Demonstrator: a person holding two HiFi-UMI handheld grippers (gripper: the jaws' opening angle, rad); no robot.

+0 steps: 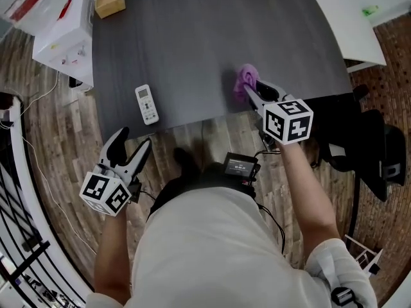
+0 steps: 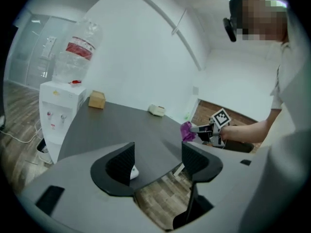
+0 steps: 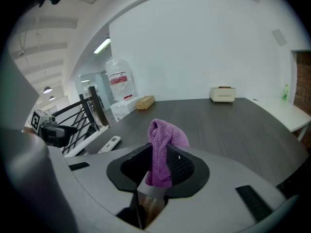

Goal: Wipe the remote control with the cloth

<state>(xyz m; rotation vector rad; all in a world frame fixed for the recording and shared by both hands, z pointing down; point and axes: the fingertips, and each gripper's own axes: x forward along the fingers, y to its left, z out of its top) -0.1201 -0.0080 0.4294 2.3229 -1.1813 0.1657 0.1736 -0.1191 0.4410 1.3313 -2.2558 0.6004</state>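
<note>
Head view: right gripper (image 1: 249, 90) clamps limp cloth (image 1: 246, 77) right of remote (image 1: 147, 104); left gripper (image 1: 133, 140) gapes empty, should pin the probably light, skiddy remote's sides.

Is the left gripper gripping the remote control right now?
No: the left gripper has its jaws apart with nothing between them, and the remote control lies on the table ahead of it.

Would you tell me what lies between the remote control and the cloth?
Nothing: bare table separates remote control and cloth in the head view.
</note>
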